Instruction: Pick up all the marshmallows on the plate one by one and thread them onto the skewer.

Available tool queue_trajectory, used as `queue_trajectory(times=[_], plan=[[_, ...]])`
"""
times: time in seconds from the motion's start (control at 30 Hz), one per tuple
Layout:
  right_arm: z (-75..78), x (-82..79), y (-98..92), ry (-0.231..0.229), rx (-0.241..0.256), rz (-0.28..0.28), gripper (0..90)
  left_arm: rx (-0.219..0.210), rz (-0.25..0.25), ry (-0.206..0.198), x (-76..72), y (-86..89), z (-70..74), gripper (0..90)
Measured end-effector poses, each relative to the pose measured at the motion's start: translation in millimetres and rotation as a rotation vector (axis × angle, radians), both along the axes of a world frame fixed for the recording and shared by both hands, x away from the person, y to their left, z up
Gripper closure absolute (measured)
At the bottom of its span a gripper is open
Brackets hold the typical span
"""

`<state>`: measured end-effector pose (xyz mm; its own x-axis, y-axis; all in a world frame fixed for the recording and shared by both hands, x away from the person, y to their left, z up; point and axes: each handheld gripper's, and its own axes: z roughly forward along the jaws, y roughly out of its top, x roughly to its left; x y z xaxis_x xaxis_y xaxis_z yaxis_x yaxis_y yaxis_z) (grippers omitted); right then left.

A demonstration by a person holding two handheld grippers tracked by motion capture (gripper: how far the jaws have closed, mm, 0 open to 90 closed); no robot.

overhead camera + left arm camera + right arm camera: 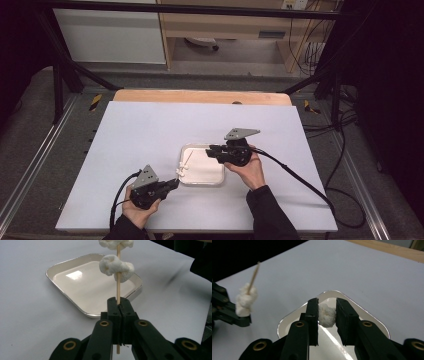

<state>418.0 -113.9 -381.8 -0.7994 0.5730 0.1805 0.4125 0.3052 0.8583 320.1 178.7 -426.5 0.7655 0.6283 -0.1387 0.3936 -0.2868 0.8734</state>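
I see the pale grey table top (150, 140) spanning the scene, largest item. Near its centre sits the shallow white square tray with rounded corners (207, 175). My left gripper (173, 183) sits at the near left, just beside the tray's left edge, clenched on the thin wooden skewer (118, 290); the stick stands up between the closed jaws. Two white fluffy marshmallow pieces (116, 266) are threaded on the skewer above the jaws. My right gripper (210, 150) hangs over the tray's far right part, grasping a third white marshmallow lump (326, 315) between its jaws, above the tray floor.
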Motion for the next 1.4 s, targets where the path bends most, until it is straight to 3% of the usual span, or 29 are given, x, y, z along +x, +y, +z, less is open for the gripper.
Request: queue_trajectory(times=[0.37,0.57,1.07,1.4], plan=[[30.3,-21.8,-22.0,0.007,0.216,0.054,73.0,0.026,-0.033,-0.013,-7.5,-9.9,1.7,88.2],[37.1,-25.6,-24.1,0.016,0.274,0.073,73.4,0.023,-0.049,-0.022,-8.7,-11.8,2.2,88.2],[28.5,-25.9,-12.0,0.078,0.317,0.124,73.8,0.03,-0.067,-0.033,-10.9,-15.7,2.5,88.3],[23.4,-26.0,-7.9,0.102,0.319,0.139,74.4,0.034,-0.068,-0.032,-10.9,-15.8,2.1,88.3]])
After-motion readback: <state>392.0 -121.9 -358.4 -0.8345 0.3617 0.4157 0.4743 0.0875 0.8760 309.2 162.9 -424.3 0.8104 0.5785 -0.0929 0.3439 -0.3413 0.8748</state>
